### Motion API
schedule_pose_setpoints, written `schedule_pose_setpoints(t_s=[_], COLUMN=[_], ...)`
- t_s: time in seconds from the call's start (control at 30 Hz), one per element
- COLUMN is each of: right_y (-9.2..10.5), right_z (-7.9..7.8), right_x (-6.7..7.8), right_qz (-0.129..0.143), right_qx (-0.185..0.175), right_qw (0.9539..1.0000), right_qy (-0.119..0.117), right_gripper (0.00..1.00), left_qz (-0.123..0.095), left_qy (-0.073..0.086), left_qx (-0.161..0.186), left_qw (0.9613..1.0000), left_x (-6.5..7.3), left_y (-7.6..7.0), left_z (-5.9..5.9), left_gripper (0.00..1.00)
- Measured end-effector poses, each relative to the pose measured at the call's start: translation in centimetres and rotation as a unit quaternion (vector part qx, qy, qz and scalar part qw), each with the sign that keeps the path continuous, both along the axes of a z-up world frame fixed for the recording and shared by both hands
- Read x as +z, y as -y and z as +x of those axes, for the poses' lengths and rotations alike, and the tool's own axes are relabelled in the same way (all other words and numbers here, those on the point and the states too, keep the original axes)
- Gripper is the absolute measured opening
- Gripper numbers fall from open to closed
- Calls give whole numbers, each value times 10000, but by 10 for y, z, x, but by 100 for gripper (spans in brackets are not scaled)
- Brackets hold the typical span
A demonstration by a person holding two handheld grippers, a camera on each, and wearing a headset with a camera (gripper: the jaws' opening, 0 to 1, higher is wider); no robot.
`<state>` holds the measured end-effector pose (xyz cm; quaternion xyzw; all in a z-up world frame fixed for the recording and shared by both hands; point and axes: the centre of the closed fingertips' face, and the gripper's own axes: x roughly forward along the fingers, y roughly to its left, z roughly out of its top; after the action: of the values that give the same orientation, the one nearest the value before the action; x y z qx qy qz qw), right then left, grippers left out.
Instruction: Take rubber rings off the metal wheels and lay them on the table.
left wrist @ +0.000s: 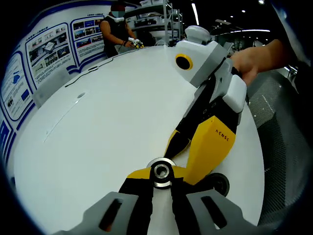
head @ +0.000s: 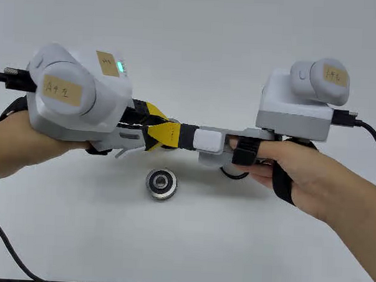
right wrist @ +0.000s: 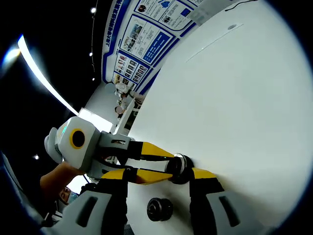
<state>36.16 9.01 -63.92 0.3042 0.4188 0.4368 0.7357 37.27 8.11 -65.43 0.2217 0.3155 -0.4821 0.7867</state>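
Note:
My two grippers meet above the table on one small metal wheel (left wrist: 161,172). My left gripper (left wrist: 161,180) is shut on it, yellow tips on either side of the silver hub. My right gripper (right wrist: 180,175) comes from the opposite side, and its yellow tips press on the same wheel (right wrist: 179,166) at its black rubber ring (right wrist: 187,175). In the head view the left gripper (head: 156,130) and the right gripper (head: 174,134) touch tip to tip, hiding the held wheel. A second wheel (head: 161,183) with its black rubber ring on lies flat on the table just below them.
The white table (head: 198,48) stretches bare behind and in front. A thin black loop (head: 232,178), possibly a loose rubber ring, peeks out under the right hand. Cables trail off both grippers. A person stands at the table's far end (left wrist: 117,29).

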Motion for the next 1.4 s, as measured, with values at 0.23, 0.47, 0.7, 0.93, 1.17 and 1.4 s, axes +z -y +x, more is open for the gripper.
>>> schedule_pose_setpoints(t_s=[0.23,0.47,0.7,0.93,1.17,1.4], right_y=[2,4,6,11,11,18], right_z=[0,1,2,6,7,13], right_x=[3,3,2,3,0,-17], right_qz=[180,197,218,220,162,-156], right_qx=[-85,-128,-227,-295,-345,-533], right_qw=[9996,9995,9992,9992,9989,9977], right_qy=[-180,-221,-265,-163,-263,-380], right_gripper=[50,48,45,37,31,11], left_qz=[-18,-18,-37,-38,-33,-31], left_qy=[3,6,6,8,9,11], left_qx=[13,3,18,6,1,7], left_qw=[10000,10000,10000,10000,10000,10000], left_x=[0,0,0,0,0,0], left_y=[0,0,0,0,0,0], left_z=[0,1,1,1,1,1], left_gripper=[13,13,13,13,13,13])
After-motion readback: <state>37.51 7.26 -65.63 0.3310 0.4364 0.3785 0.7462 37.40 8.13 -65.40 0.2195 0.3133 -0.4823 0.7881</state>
